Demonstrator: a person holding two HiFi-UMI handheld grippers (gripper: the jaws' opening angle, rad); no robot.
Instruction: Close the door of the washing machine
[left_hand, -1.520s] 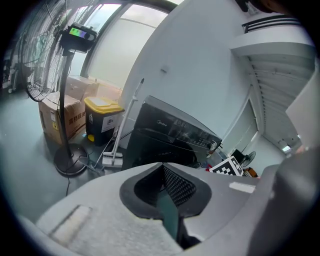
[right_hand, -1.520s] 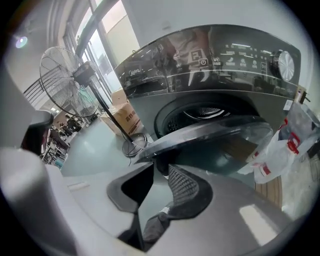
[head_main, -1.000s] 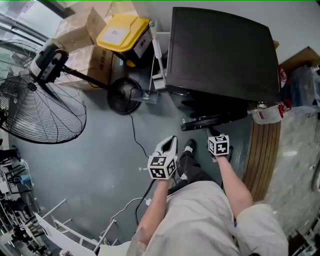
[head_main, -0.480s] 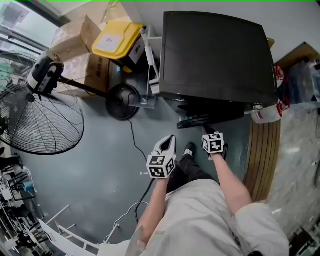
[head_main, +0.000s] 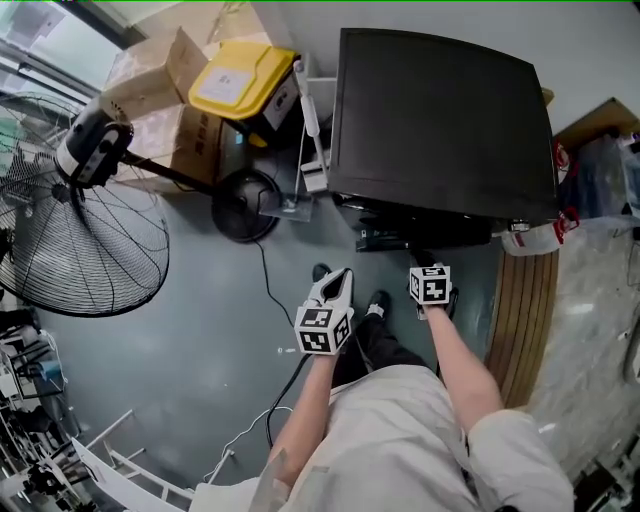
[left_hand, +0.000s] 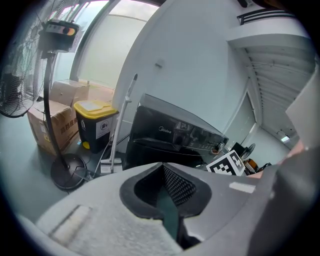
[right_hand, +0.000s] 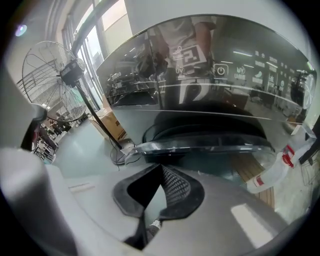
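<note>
Nearly done, by the look: door (right_hand: 200, 143) ajar, close to the washing machine (head_main: 440, 110) front, seemingly unlatched. Right claw (head_main: 428, 265) pinched together, empty, just at the door. Left claw (head_main: 338, 285) likewise together, empty, held aside. Remaining: a final push home.

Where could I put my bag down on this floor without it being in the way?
The grey floor is bare between the cage of the pedestal fan and the black cable. The top of the washing machine is also bare. It is crowded beside the machine: yellow-lidded bin, cardboard boxes, fan base.
</note>
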